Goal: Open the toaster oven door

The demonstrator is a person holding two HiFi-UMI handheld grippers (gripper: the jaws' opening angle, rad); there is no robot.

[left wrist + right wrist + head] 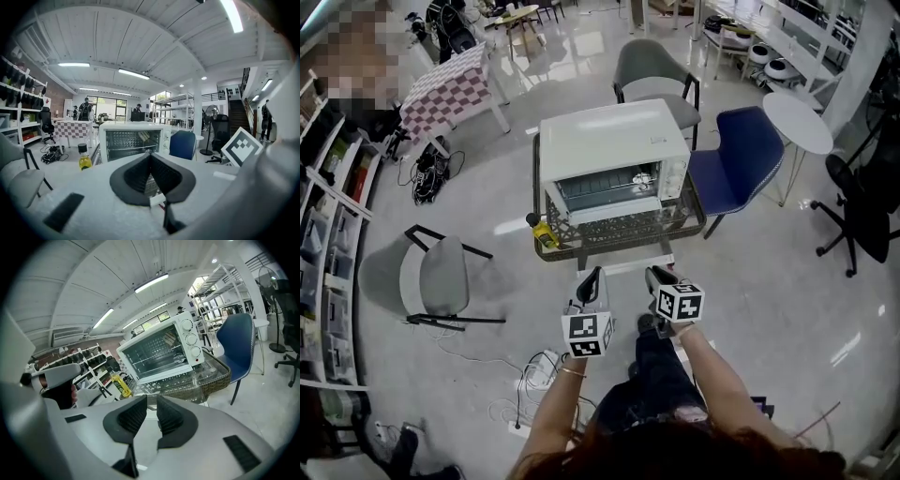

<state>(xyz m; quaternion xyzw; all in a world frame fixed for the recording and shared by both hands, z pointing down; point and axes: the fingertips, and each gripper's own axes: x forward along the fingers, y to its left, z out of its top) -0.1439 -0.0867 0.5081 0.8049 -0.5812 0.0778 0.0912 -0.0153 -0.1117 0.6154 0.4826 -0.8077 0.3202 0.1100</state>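
Note:
A white toaster oven (614,150) stands on a low wicker table with a glass top (694,225), its glass door (609,192) closed. It also shows ahead in the left gripper view as the oven (133,138) and in the right gripper view as the oven (161,352), knobs on its right side. Both grippers hang in the air in front of the table, apart from the oven. My left gripper (593,277) (150,157) has its pads together, holding nothing. My right gripper (661,277) (151,401) shows a narrow gap between its pads, with nothing in it.
A yellow oil bottle (544,232) (85,159) (121,385) stands at the table's front left corner. A blue chair (741,159) and a grey chair (652,70) flank the table; another grey chair (441,277) sits left. Cables (534,375) lie on the floor by my feet.

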